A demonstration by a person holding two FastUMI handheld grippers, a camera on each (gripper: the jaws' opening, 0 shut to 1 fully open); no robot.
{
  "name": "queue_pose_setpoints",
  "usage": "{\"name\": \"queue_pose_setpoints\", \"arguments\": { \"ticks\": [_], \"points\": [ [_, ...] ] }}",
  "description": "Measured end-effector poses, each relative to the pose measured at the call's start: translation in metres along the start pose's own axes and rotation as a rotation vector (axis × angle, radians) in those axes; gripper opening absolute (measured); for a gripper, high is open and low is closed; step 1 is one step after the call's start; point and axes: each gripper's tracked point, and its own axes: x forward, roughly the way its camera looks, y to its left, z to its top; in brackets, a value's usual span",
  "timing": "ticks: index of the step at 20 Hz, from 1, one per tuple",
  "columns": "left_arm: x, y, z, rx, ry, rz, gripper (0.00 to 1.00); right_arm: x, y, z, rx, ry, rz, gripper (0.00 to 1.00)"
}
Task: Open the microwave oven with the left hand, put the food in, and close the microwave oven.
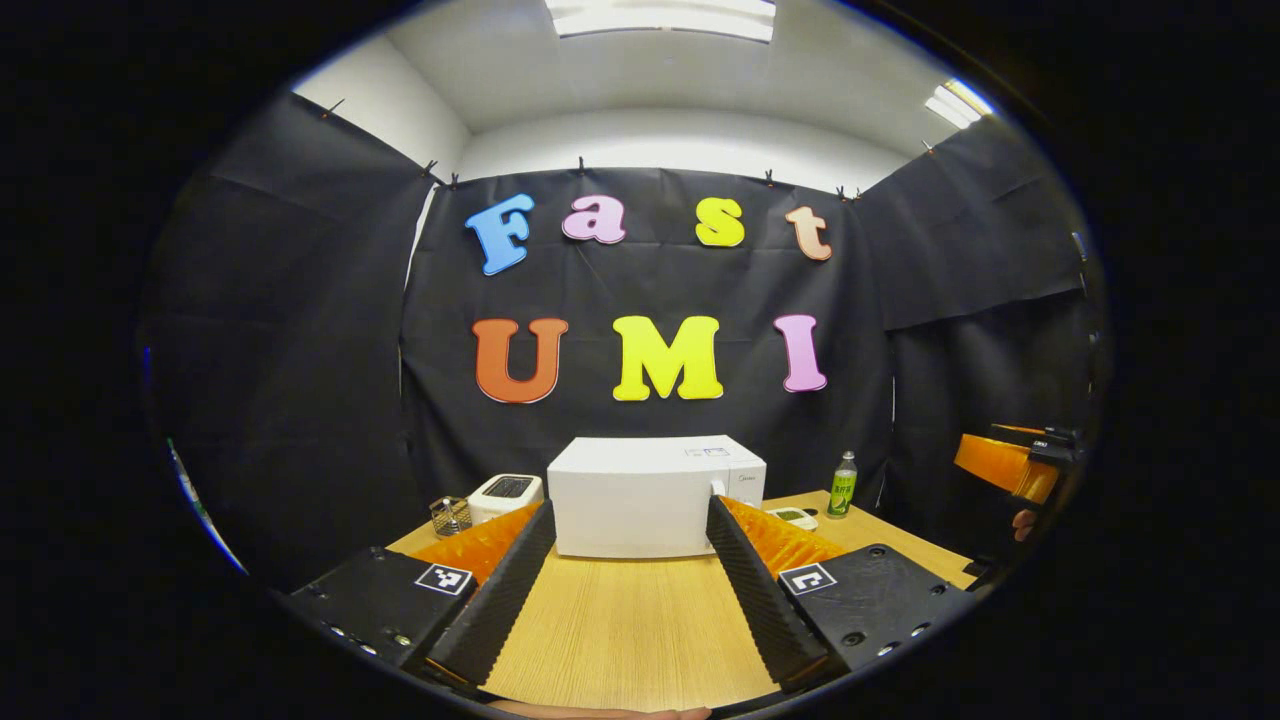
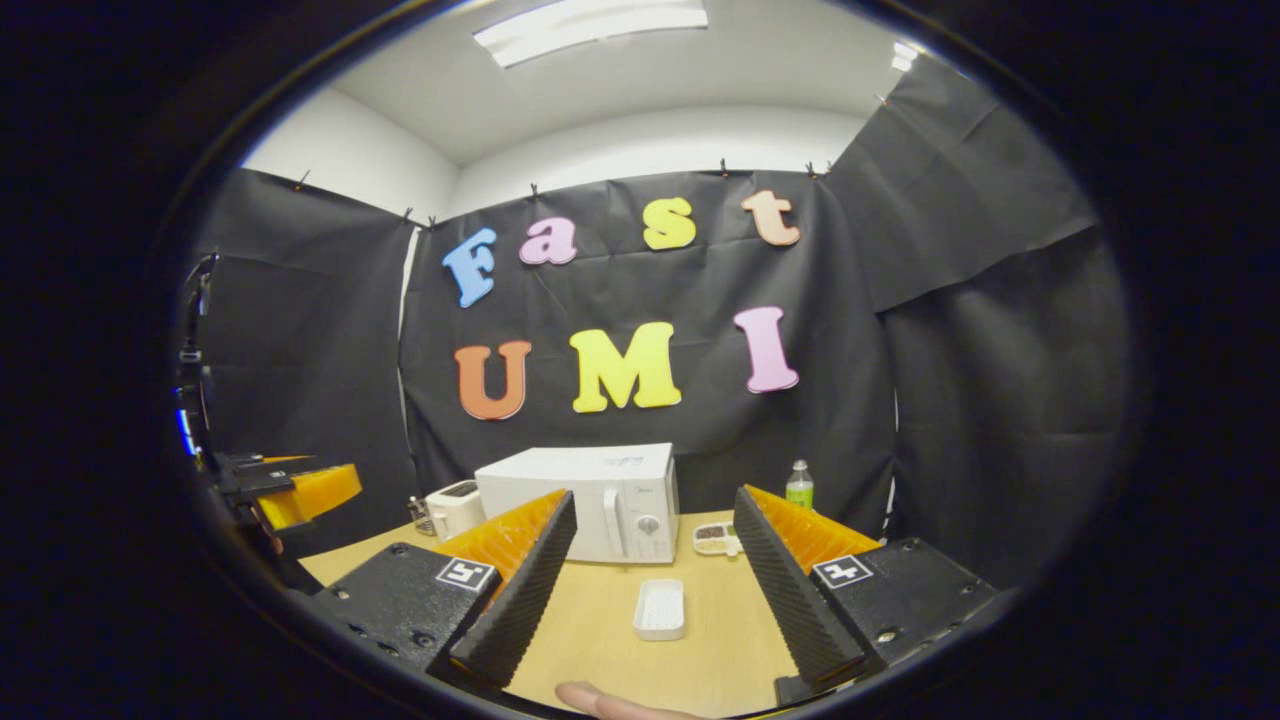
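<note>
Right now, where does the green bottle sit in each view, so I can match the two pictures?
Left gripper view: the green bottle stands right of the microwave, near the table's far right corner, above the right finger.
Right gripper view: the green bottle stands right of the microwave, just above the right finger.
Shared landmark: the white microwave, door closed, at the table's far side.

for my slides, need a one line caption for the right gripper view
Open right gripper faces a closed white microwave across the wooden table, a white tray lying between.
</note>
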Motion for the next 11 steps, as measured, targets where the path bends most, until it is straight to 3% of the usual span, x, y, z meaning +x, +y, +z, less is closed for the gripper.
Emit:
{"name": "queue_pose_setpoints", "arguments": {
  "ticks": [1, 2, 3, 4, 5, 10, 11],
  "points": [
    [-0.0005, 0.0009, -0.0011, -0.001, 0.001, 0.001, 0.95, 0.0014, -0.0012, -0.0016, 0.006, 0.005, -0.001, 1.0],
    [-0.0008, 0.0017, -0.0007, 0.0, -0.001, 0.005, 0.95, 0.0023, -0.0029, -0.0027, 0.011, 0.01, -0.004, 0.91],
    [0.0, 0.0027, -0.0002, 0.005, -0.004, 0.009, 0.95, 0.0038, -0.0051, -0.0048, 0.014, 0.015, -0.007, 0.91],
    [-0.0004, 0.0029, -0.0014, 0.009, -0.002, 0.011, 0.95, 0.0044, -0.0067, -0.0053, 0.017, 0.019, -0.011, 1.0],
    [-0.0003, 0.0013, -0.0024, 0.013, 0.001, 0.007, 0.95, 0.0044, -0.0077, -0.0064, 0.018, 0.021, -0.014, 0.91],
    [-0.0018, -0.0019, -0.0022, 0.017, -0.001, 0.002, 0.95, 0.003, -0.0069, -0.0075, 0.028, 0.024, -0.011, 0.91],
    [-0.0021, -0.0021, -0.0026, 0.02, 0.002, 0.005, 0.84, 0.002, -0.007, -0.0084, 0.028, 0.026, -0.01, 1.0]
  ]
}}
